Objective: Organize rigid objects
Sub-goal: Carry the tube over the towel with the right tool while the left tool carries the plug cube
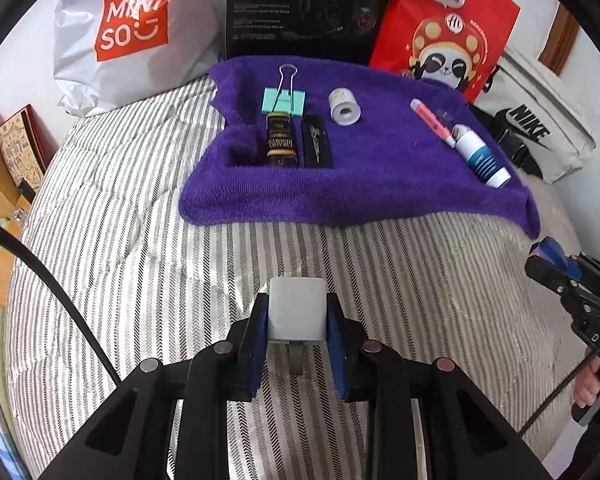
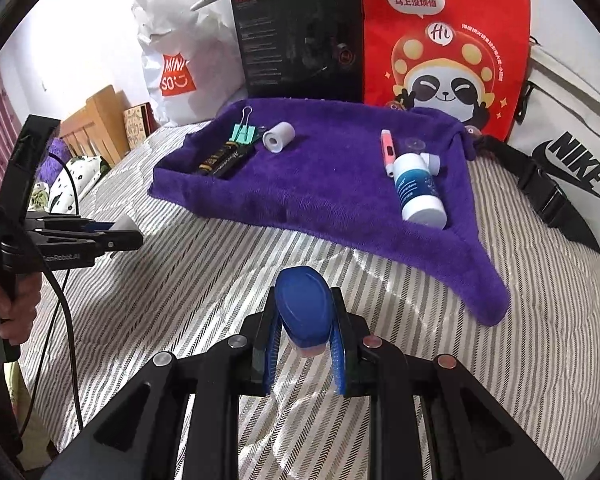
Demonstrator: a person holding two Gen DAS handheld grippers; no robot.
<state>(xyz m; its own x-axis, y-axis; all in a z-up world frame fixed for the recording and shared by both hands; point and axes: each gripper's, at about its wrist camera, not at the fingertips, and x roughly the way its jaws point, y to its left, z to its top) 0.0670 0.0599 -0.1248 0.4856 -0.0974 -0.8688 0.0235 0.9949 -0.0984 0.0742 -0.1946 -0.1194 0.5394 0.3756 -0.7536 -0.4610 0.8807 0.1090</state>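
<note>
I'm working in a home bedroom: a striped quilt [image 1: 140,264] covers the bed under me, with a wooden headboard [image 2: 96,124] at its edge. Shopping bags, a Miniso bag [image 1: 136,32] and a red panda-print bag [image 2: 444,40], lean against the white wall.

My towel [image 1: 380,168] is purple. My bed cover [image 1: 140,240] has grey and white stripes. I see a mint green clip [image 1: 284,101], a pink pen [image 1: 432,122] and a red bag [image 1: 448,24].
</note>
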